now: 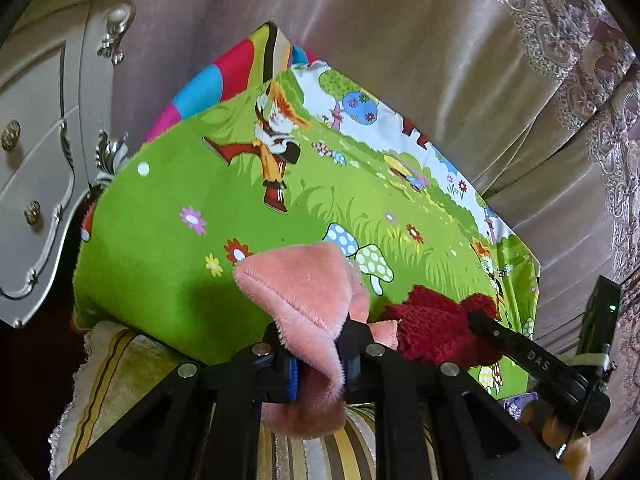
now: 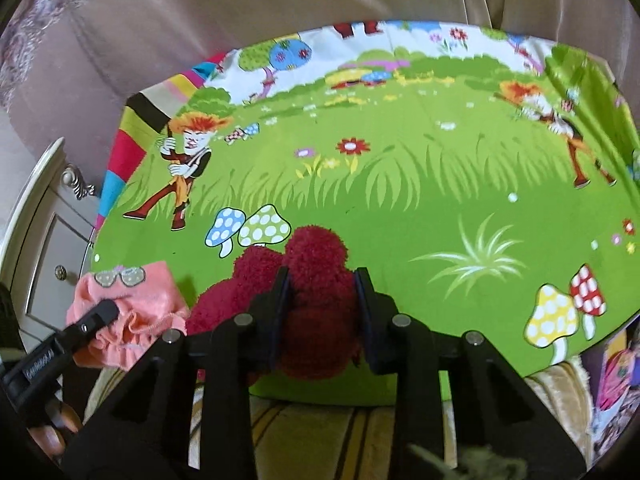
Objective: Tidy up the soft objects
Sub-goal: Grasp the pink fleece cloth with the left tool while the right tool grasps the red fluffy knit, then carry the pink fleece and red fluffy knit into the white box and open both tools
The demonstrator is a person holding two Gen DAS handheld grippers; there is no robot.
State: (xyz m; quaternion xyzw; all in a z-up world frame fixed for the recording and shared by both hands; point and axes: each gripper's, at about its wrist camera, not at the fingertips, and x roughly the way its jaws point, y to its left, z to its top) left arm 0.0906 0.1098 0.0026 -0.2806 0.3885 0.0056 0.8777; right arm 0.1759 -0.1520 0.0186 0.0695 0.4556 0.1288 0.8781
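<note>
pink cloth [image 1: 308, 292] left | red plush [image 1: 436, 328] right | both on mat [image 1: 168, 256]

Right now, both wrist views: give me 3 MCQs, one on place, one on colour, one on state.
1. Where does the dark red fuzzy item lie?
A. on the green cartoon-print cloth
B. in a drawer
C. on the curtain

2. What colour is the fabric in the left gripper?
A. blue
B. pink
C. white

3. How does the right gripper stand?
A. open, nothing between its fingers
B. out of view
C. closed on the red item

Answers: A, the cloth shows all around it; B, the pink plush fabric drapes over that gripper's fingers; C, both fingers press into its pile.
</note>
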